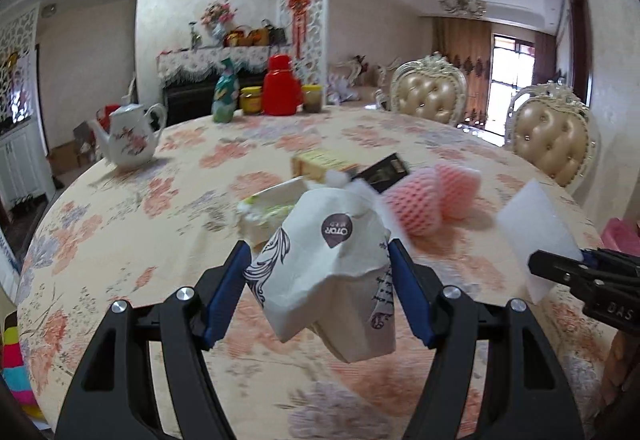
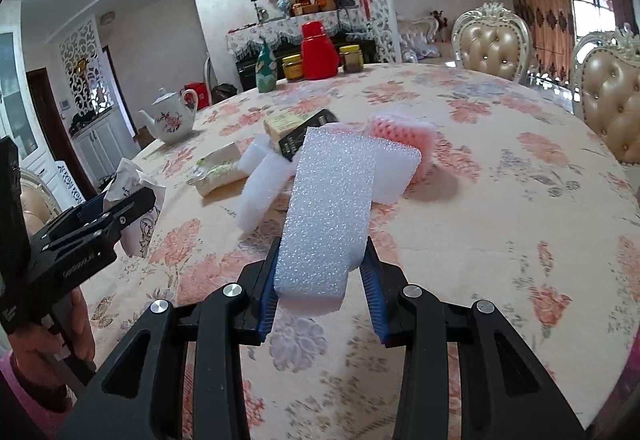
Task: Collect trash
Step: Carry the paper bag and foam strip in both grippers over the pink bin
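A crumpled white paper bag [image 1: 328, 264], printed with a purple badge reading "OTOR" upside down, is pinched between the blue pads of the left gripper [image 1: 318, 272] and held clear of the floral tablecloth [image 1: 120, 232]. A strip of white packing foam [image 2: 328, 215] is clamped between the fingers of the right gripper [image 2: 320, 272], likewise lifted above the table. With two pieces in hand, collection is judged to be under way but unfinished: left on the cloth just beyond are seen a pale crumpled carton [image 1: 268, 211], more white foam [image 2: 264, 183], pink fruit netting [image 1: 420, 199], a yellow box [image 1: 320, 163] and a black packet [image 1: 382, 171], whose printing cannot be read. No bin is shown. Farther back, a flowered teapot [image 1: 128, 135], a red flask [image 1: 282, 85] and jars [image 1: 251, 99] are left standing, presumably not trash. Letters "DAS" are legible on the right gripper's body.
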A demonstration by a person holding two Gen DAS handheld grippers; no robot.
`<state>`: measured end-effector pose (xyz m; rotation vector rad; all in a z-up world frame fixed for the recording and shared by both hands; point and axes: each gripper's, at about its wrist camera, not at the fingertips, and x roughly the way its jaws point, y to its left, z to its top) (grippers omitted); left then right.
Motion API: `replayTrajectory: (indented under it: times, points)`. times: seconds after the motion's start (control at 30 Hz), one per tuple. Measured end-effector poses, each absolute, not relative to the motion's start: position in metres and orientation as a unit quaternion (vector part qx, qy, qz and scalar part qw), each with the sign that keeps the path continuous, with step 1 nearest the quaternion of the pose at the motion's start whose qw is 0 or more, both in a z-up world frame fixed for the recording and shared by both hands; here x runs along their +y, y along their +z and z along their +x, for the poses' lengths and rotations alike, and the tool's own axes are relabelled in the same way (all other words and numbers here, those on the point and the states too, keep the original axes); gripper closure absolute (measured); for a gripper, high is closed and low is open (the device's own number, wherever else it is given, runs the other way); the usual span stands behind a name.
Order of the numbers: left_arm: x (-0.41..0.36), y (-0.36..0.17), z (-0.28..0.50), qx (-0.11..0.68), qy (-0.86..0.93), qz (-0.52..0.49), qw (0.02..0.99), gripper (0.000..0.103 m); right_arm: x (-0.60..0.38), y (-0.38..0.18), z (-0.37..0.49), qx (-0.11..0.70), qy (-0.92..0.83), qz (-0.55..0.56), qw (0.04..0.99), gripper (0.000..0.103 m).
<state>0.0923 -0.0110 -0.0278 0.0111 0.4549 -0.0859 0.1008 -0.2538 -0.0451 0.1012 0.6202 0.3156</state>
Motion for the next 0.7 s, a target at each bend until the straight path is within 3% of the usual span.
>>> replayTrajectory:
  times: [0.7]
  points:
    - [-0.084,-0.014,0.076,0.181,-0.11,0.032,0.977,0.035,-0.299,-0.024,0.067,0.24,0.098,0.025,0.966,0.066]
